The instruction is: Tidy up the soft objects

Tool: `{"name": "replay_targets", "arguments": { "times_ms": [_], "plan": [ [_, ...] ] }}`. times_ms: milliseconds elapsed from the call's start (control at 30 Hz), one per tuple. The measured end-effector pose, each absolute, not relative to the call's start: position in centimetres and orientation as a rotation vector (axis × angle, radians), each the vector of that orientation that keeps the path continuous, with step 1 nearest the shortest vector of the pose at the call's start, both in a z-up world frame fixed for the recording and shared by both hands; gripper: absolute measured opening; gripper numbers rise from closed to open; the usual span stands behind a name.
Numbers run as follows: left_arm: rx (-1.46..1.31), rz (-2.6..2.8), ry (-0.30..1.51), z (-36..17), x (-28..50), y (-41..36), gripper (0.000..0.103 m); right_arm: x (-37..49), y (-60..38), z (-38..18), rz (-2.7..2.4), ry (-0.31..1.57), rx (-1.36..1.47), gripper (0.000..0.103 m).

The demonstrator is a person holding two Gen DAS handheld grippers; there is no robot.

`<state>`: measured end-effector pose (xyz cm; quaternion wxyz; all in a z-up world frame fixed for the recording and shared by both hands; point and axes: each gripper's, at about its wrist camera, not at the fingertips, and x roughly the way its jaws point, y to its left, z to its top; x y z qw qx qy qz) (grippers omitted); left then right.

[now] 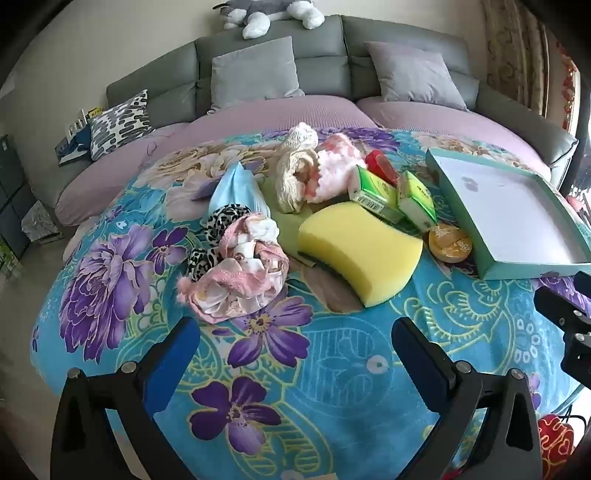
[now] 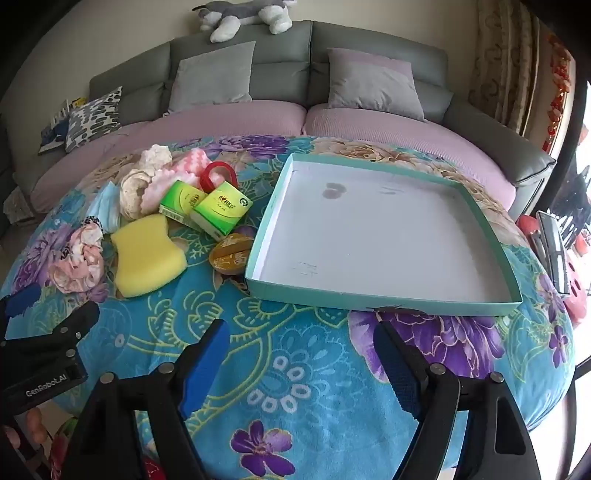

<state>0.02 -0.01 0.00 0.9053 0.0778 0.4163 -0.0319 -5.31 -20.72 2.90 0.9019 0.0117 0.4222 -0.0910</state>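
Observation:
A yellow sponge (image 1: 356, 249) (image 2: 146, 254) lies on the floral blanket (image 1: 332, 369). Left of it lie pink scrunchies (image 1: 240, 273) (image 2: 79, 262), a leopard-print one (image 1: 221, 219) and a blue face mask (image 1: 236, 186) (image 2: 105, 206). Behind are a cream knitted piece (image 1: 295, 173) (image 2: 136, 188) and a pink fluffy cloth (image 1: 336, 166) (image 2: 173, 177). A shallow teal box lid (image 2: 461, 195) (image 1: 569, 229) lies to the right, empty. My left gripper (image 1: 295, 332) is open and empty, in front of the pile. My right gripper (image 2: 301, 332) is open and empty, in front of the lid.
Two green tissue packs (image 1: 391, 195) (image 2: 207, 206), a red ring (image 2: 218, 177) and a round gold tin (image 1: 450, 242) (image 2: 231, 254) lie between pile and lid. A grey sofa (image 1: 277, 62) with cushions and a plush husky (image 2: 243, 14) stands behind.

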Motion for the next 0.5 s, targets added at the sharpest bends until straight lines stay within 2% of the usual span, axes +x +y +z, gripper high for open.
{"name": "replay_targets", "arguments": {
  "times_ms": [500],
  "plan": [
    [0.126, -0.071, 0.821, 0.47, -0.38, 0.15, 0.103, -5.22, -20.47, 2.74, -0.189, 0.874, 0.013, 0.083]
  ]
}}
